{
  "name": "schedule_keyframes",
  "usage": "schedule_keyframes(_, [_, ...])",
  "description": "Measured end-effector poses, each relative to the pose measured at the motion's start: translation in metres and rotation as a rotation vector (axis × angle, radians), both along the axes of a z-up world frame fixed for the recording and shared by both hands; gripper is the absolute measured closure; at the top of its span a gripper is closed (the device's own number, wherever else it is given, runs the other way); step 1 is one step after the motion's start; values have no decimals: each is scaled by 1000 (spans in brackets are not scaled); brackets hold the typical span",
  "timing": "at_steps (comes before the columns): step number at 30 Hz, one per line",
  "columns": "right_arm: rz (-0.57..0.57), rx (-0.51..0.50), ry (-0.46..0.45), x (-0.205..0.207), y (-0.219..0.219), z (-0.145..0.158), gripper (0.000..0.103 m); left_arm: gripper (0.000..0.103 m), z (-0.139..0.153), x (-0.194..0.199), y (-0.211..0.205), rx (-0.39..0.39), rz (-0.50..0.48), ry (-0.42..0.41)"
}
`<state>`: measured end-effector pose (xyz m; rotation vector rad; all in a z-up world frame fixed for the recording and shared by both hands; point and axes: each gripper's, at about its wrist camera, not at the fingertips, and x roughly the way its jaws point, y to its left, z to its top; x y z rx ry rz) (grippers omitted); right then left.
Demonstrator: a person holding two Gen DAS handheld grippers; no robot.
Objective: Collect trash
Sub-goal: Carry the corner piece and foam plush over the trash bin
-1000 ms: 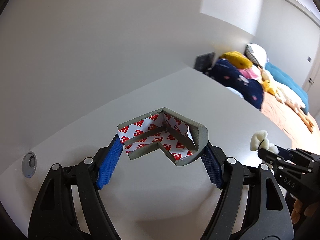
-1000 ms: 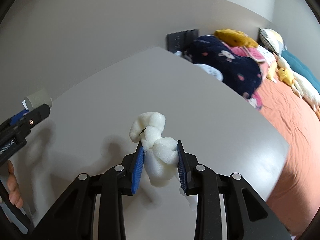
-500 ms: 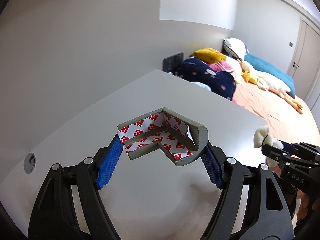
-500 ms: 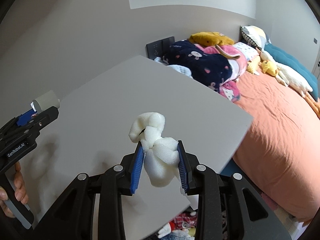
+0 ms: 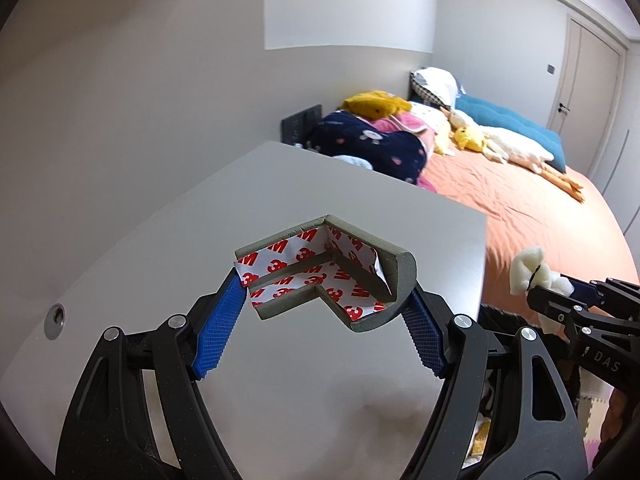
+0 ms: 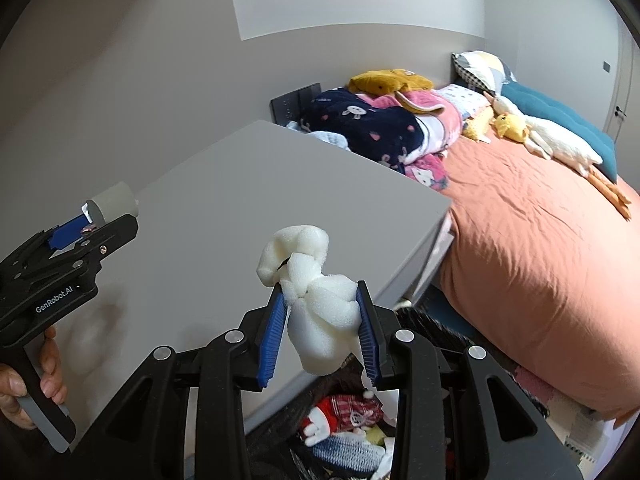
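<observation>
Tongs: two showing, left tongs (image 5: 326,312) and right tongs (image 6: 322,332).
Blue pads per tongs: two showing on each.
Foam corner guard (image 5: 332,268): one, grey, sitting between the left pads.
White foam wad (image 6: 316,300): one, sitting between the right pads.
Bench (image 5: 280,200): one, grey, showing a single round grommet (image 5: 55,316).
Bed (image 6: 540,248): one, carrying one long white goose plush (image 6: 560,148).
Hand (image 6: 24,376): one showing, gripping the left handle.

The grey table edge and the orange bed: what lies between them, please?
In the right wrist view, a dark bin of clutter stands between table and bed.
</observation>
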<state>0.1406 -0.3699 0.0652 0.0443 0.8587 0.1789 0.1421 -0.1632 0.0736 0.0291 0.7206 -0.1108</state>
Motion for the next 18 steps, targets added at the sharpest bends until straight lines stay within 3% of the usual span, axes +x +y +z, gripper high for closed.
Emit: schedule_keyframes(18, [-114, 29, -4, -62, -60, -7, 67, 29, -19, -29, -79, 39, -178, 34])
